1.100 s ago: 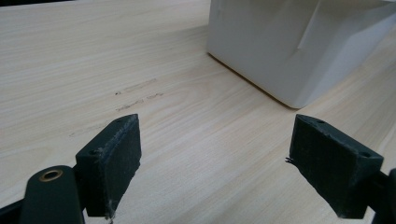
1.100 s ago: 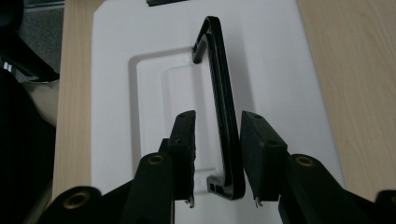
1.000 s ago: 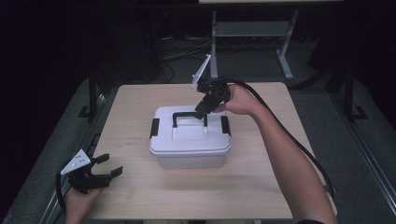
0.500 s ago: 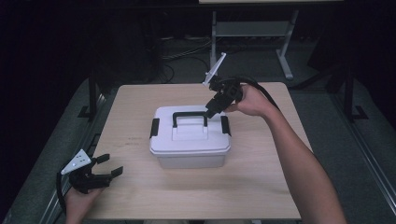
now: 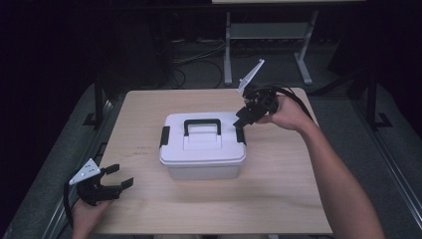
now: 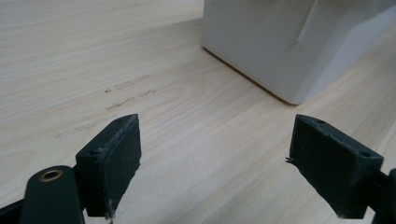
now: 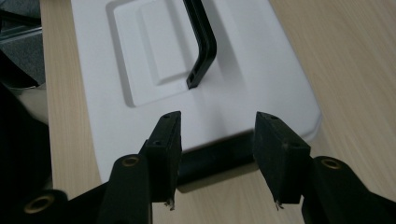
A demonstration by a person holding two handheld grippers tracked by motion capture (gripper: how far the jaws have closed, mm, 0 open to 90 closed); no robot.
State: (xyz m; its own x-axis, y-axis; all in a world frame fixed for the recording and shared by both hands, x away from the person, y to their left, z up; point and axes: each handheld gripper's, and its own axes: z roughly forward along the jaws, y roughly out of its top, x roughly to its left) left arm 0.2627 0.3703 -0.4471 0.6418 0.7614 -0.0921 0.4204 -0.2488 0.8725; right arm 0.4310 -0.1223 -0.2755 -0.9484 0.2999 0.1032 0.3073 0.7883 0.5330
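Black left gripper (image 5: 115,180) rests near table edge, jaws spread wide, empty. White box (image 5: 203,158) sits mid-table, lid on. Right gripper (image 5: 242,120), jaws parted, straddles the box's right-side black latch (image 7: 212,158). Risk: an off-centre pinch slips off the latch or drags the box.

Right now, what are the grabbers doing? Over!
Right gripper open, jaws straddling the box's side latch. Left gripper open, parked near table corner. White box closed. Nothing blocking.

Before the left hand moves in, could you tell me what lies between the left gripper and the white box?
Nothing but bare table: in the left gripper view, plain wood runs from the open left gripper to the white box.
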